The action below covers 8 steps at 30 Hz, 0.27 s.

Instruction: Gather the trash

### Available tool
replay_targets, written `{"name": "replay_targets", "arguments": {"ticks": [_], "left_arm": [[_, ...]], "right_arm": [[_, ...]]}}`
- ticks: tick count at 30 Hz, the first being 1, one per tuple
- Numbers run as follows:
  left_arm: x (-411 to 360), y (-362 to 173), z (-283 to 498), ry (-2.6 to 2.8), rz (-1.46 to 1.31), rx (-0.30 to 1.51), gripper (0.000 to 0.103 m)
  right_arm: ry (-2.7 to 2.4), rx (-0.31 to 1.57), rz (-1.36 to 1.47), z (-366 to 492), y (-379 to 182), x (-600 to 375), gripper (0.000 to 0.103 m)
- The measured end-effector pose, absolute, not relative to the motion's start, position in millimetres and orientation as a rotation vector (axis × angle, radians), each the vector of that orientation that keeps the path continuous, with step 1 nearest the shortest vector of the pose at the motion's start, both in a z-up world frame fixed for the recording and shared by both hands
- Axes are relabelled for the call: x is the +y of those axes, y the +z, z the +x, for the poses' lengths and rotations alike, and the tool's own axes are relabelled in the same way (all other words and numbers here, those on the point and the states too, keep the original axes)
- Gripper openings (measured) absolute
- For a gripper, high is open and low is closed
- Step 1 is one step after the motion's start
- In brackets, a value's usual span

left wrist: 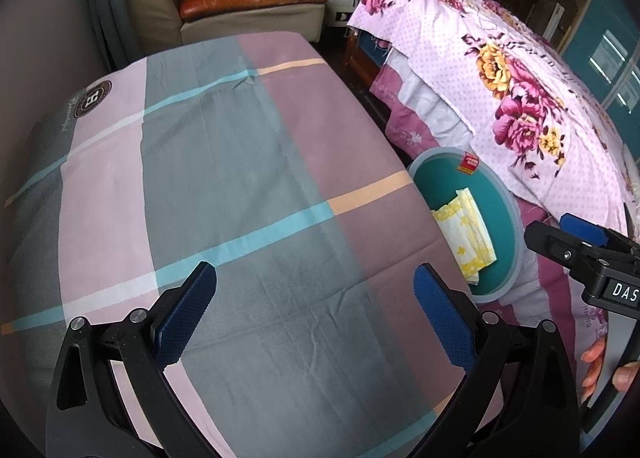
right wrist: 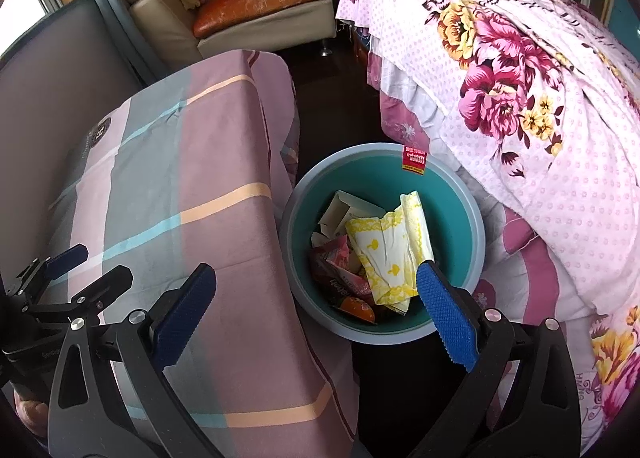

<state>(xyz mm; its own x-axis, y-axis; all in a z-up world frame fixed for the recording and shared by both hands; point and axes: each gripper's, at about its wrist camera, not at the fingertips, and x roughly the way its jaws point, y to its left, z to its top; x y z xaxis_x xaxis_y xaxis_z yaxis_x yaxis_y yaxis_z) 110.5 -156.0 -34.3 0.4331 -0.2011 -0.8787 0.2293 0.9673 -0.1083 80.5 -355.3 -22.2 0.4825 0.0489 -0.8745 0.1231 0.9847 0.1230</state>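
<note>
A teal bin (right wrist: 448, 214) stands on the dark floor between the table and the bed. Inside lie a yellow-and-white wrapper (right wrist: 390, 250), a cream carton (right wrist: 344, 214) and red snack packets (right wrist: 340, 278). A red tag (right wrist: 414, 159) hangs on its far rim. My right gripper (right wrist: 316, 310) hovers open above the bin's near edge, nothing between its fingers. My left gripper (left wrist: 316, 310) is open over the checked tablecloth (left wrist: 224, 178), also empty. The bin (left wrist: 436, 178) and wrapper (left wrist: 468, 234) show at the table's right edge in the left wrist view. The right gripper (left wrist: 580, 242) appears at that view's right edge.
A bed with a pink floral quilt (right wrist: 540, 98) crowds the bin from the right. A cream sofa (right wrist: 240, 14) with an orange cushion and a boxed bottle stands at the back. A grey wall (left wrist: 36, 70) runs along the table's left side. The left gripper (right wrist: 64, 274) shows at lower left.
</note>
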Motion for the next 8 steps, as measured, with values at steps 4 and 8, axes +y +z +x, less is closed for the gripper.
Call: {"name": "replay_targets", "arguments": {"ticks": [4, 8], "left_arm": [[-154.4, -39.2, 113.5, -0.258, 0.022, 1.106, 0.099], [-152.1, -42.0, 113.7, -0.262, 0.015, 1.111, 0.099]], "right_arm": [[-0.053, 1.073, 0.177, 83.2, -24.1, -355.4, 0.096], [-0.056, 1.074, 0.175, 84.4, -24.8, -354.4, 0.096]]}}
